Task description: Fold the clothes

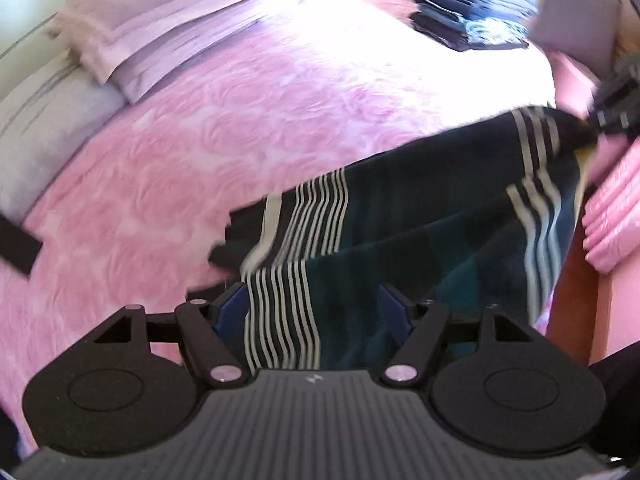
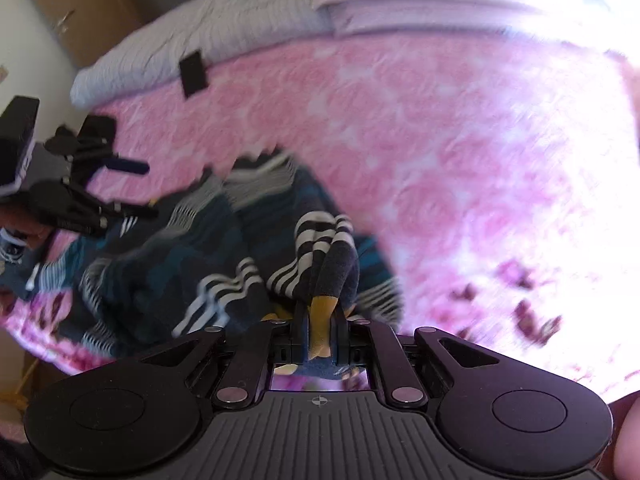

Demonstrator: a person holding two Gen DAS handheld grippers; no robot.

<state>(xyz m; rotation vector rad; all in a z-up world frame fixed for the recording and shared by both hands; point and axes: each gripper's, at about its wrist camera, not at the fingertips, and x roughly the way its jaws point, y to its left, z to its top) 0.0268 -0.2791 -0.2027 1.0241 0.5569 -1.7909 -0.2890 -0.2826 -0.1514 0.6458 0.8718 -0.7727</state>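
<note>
Above the bed [image 1: 248,128], the soft, limp shirt [image 1: 400,216] sags; right gripper [image 2: 320,320] jaws clench its collar, left gripper [image 1: 308,312] jaws spread around the hem.

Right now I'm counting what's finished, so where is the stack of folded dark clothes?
In the left wrist view, the folded stack sits at the far upper right of the pink bedspread, beyond the striped garment.

Striped garment [image 1: 400,216] on pink bed [image 1: 248,120]
</note>
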